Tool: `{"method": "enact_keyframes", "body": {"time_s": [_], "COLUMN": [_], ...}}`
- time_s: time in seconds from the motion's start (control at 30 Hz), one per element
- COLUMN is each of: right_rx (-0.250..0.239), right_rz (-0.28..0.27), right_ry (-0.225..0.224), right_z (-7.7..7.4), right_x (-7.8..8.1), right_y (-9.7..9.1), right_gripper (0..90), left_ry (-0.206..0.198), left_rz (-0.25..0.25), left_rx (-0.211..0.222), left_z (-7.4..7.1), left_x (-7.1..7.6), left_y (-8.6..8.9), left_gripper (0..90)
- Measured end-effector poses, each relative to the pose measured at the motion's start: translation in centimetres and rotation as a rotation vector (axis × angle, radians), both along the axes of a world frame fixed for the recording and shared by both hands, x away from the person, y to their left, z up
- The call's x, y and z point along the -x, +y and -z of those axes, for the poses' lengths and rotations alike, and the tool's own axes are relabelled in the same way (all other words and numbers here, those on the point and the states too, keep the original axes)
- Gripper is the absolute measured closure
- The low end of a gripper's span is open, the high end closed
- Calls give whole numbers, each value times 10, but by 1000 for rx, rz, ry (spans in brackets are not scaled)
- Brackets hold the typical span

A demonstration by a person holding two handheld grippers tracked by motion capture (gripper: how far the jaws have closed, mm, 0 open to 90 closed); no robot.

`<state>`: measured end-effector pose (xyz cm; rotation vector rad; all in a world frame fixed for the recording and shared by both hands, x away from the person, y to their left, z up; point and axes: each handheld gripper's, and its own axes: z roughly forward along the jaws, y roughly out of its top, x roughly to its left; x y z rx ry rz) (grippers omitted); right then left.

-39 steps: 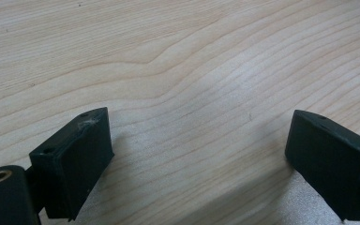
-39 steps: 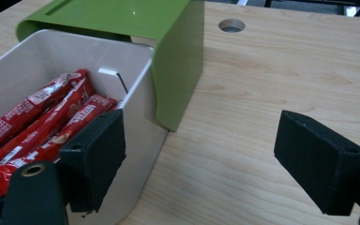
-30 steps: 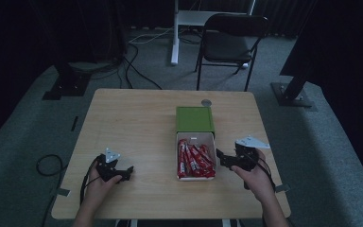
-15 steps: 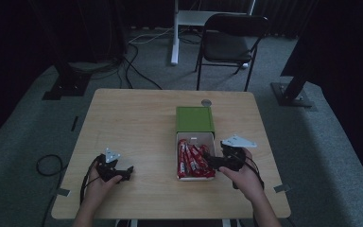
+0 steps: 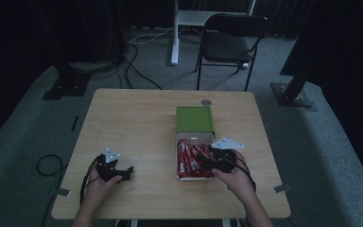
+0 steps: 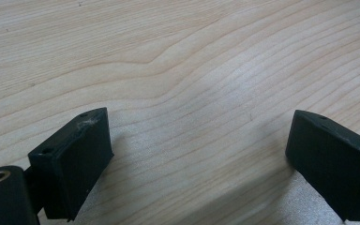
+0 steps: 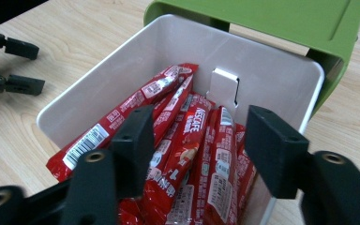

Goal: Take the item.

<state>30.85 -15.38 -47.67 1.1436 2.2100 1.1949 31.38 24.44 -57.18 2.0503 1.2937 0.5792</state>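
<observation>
Nescafé sachets (image 7: 187, 154), the red stick kind, are piled lengthwise in a white drawer (image 7: 267, 75) that's pulled out of a green box (image 5: 194, 118) sitting a bit right of centre on the wooden worktop (image 5: 137, 118). One sachet near the drawer's left wall shows its barcode. The right tongs (image 7: 197, 145) hover right over the pile, spread fairly wide, gripping nothing as far as I can see; the sachets sit between and below the two black pads. From the high view the right hand (image 5: 234, 175) is at the drawer's near right corner, with the grey plate on top of the tongs.

Over on the left, the left tongs (image 6: 201, 154) are low over bare wood, wide open and empty, well apart from the box. A small round disc (image 5: 206, 102) lies just behind the green box. Past the worktop there's a dark chair (image 5: 231, 40) on grey carpet.
</observation>
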Motion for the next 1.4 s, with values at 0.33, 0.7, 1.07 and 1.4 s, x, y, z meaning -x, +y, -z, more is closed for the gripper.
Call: {"method": "enact_keyframes", "body": {"time_s": [0.33, 0.7, 1.07, 1.4], "right_rx": [-24, -8, 60, 29], "right_rz": [37, 72, 98, 101], "right_ry": [82, 96, 88, 152], "right_z": [8, 19, 21, 25], "right_x": [3, 7, 5, -5], "right_y": [8, 17, 26, 31], "right_gripper": [620, 631, 674, 710], "left_ry": [0, 0, 0, 0], "left_rz": [0, 0, 0, 0], "left_rx": [0, 0, 0, 0], "left_z": [0, 0, 0, 0], "left_x": [0, 0, 0, 0], "left_y": [0, 0, 0, 0], "left_gripper": [82, 82, 81, 82]}}
